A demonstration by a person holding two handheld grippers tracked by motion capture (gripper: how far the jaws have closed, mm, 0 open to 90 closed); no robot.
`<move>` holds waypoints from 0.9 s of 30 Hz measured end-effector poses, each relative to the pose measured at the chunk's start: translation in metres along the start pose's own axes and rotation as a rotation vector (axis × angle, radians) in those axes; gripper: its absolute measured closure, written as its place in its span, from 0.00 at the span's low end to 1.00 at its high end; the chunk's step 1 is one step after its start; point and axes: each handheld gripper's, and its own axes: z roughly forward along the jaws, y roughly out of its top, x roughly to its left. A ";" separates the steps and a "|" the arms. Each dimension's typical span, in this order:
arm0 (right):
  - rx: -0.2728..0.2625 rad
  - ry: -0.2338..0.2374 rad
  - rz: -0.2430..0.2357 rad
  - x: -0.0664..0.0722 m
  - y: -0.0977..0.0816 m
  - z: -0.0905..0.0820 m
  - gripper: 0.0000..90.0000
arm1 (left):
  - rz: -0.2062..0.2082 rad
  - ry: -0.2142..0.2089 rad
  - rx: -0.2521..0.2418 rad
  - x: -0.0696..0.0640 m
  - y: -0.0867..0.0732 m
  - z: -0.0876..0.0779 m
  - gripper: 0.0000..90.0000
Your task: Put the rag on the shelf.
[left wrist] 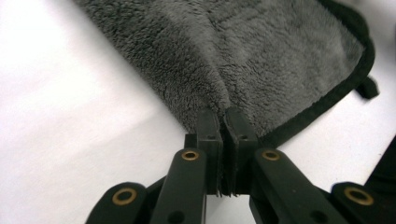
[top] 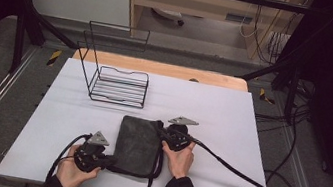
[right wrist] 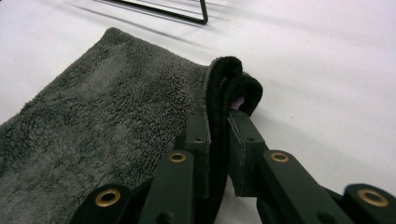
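Bright overhead light washes the white table point(top: 231, 119); surroundings stay dim, the close views soft-focused near the lens.

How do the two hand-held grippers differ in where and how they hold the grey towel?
The left hand-held gripper grips the near left corner of the grey towel; the right hand-held gripper grips the far right corner. In the left gripper view, the left one pinches fleecy fabric at a fold; in the right gripper view, the right one clamps the black bound edge, doubled over. Both are shut on the towel, low over the white table.
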 end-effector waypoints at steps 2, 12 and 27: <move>0.001 -0.002 0.002 -0.001 0.000 0.001 0.88 | 0.022 0.006 -0.010 -0.003 0.000 0.002 0.93; -0.047 0.081 -0.043 -0.013 0.004 -0.014 0.40 | 0.067 0.061 -0.075 0.015 0.014 -0.009 0.47; -0.031 0.167 -0.086 -0.021 -0.004 -0.045 0.06 | 0.028 0.112 -0.118 0.054 0.066 0.007 0.12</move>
